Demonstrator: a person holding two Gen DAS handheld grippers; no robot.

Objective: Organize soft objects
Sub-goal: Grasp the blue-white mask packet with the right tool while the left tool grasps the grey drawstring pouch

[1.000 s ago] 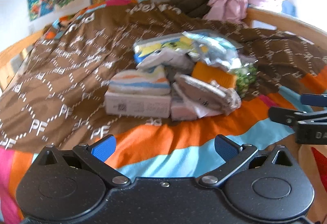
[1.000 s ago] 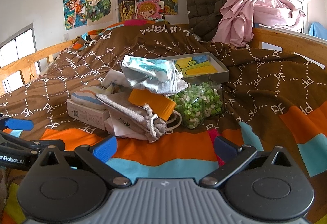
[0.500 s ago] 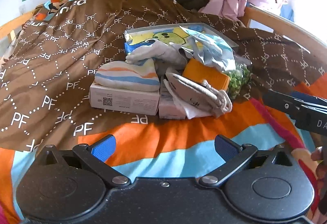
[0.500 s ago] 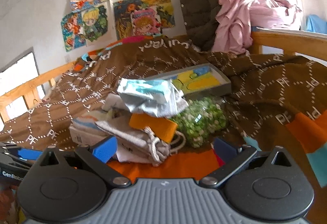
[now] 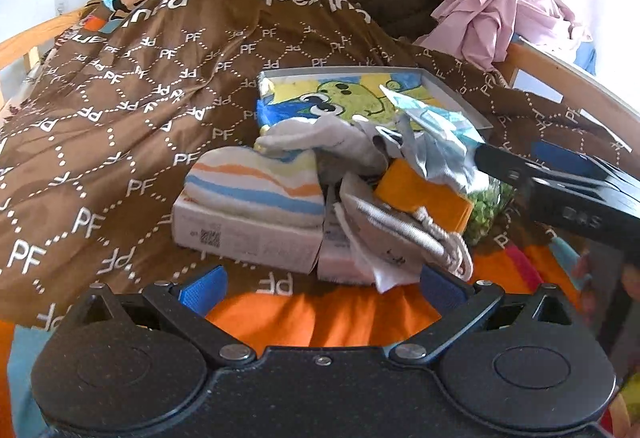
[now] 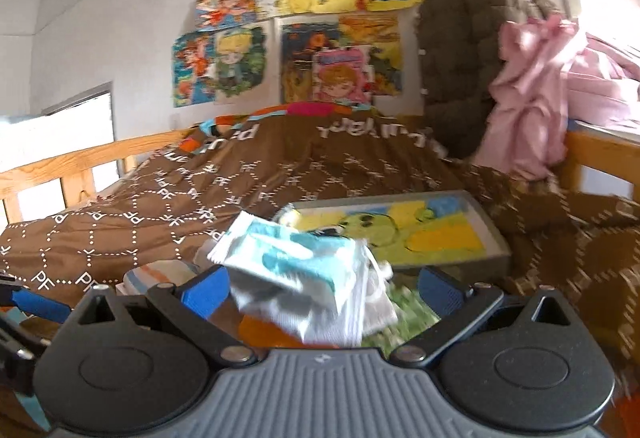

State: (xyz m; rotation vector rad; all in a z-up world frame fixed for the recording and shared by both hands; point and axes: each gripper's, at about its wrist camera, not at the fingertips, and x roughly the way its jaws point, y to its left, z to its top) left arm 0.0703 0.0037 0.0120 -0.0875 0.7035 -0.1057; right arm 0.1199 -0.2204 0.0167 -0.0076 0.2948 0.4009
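A pile of soft things lies on the bed. In it are a striped folded cloth (image 5: 256, 178) on a white box (image 5: 244, 238), a grey drawstring pouch (image 5: 400, 234), an orange pad (image 5: 424, 194), a pale grey cloth (image 5: 328, 142) and a blue-and-white packet (image 5: 436, 126). My left gripper (image 5: 322, 288) is open just short of the box and pouch, holding nothing. My right gripper (image 6: 322, 290) is open, with the blue-and-white packet (image 6: 296, 262) lying between its fingers. In the left wrist view the right gripper (image 5: 508, 158) reaches in from the right, over the pile.
A grey tray (image 5: 456, 94) with a cartoon picture lies behind the pile, and a bag of green pieces (image 6: 408, 314) sits at its right. A brown patterned quilt (image 5: 120, 110) covers the bed. Wooden rails (image 6: 80, 170) run along both sides. A dark jacket (image 6: 460, 58) and pink clothes (image 6: 532, 86) hang at the back right.
Both grippers have moved forward to the pile. The right gripper has come in over the packet, which now sits between its open fingers, and its view has tilted upward.
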